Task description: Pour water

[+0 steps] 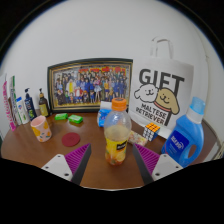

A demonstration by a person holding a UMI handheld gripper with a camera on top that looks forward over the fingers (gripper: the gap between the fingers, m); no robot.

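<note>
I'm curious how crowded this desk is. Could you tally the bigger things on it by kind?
Bottles: 2, an orange-capped bottle between the open gripper fingers and a blue detergent bottle
Cups: 1, a pink cup
Bags: 1, a white gift bag
Framed photos: 1, a group photo
Total: 5
Smaller items at the back are too small to tell.
</note>
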